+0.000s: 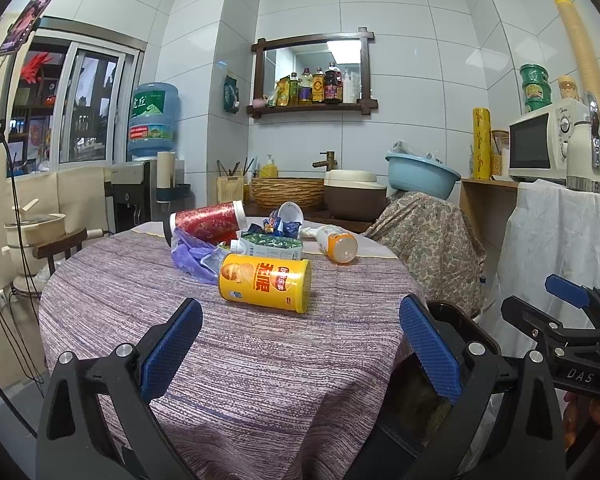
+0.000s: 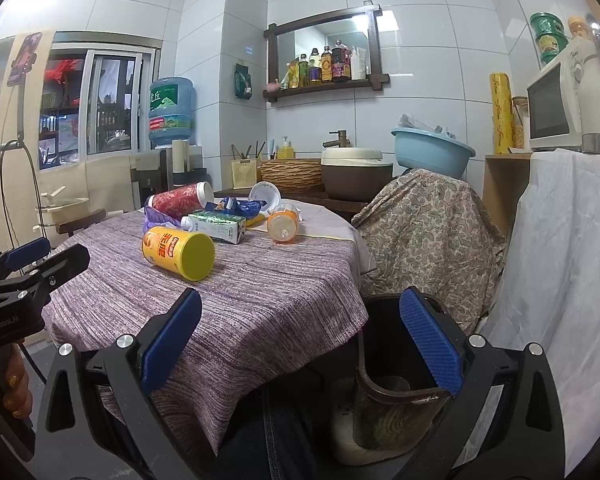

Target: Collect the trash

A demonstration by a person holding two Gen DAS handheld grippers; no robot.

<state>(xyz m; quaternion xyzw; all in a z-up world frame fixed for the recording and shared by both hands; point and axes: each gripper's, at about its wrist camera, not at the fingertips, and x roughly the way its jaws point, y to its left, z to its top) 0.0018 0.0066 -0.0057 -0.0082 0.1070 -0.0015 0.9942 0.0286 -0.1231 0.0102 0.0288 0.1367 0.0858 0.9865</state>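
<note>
Trash lies on the round table's purple cloth (image 1: 228, 360): a yellow chip can (image 1: 265, 282) (image 2: 178, 253) on its side, a red tube (image 1: 206, 224), a green-white carton (image 1: 270, 248) (image 2: 216, 227), an orange-capped bottle (image 1: 336, 243) (image 2: 283, 226), a purple bag (image 1: 194, 256) and a white cup (image 1: 290, 213). My left gripper (image 1: 300, 344) is open and empty over the table's near part, short of the can. My right gripper (image 2: 300, 336) is open and empty over the table's right edge, above a dark trash bin (image 2: 396, 360).
A chair draped in paisley cloth (image 1: 428, 248) stands right of the table. A white-covered cabinet (image 2: 564, 280) with a microwave (image 1: 540, 148) is at the right. A counter with a basket, pot and blue basin (image 1: 420, 176) lies behind. A water dispenser (image 1: 154, 120) stands at the back left.
</note>
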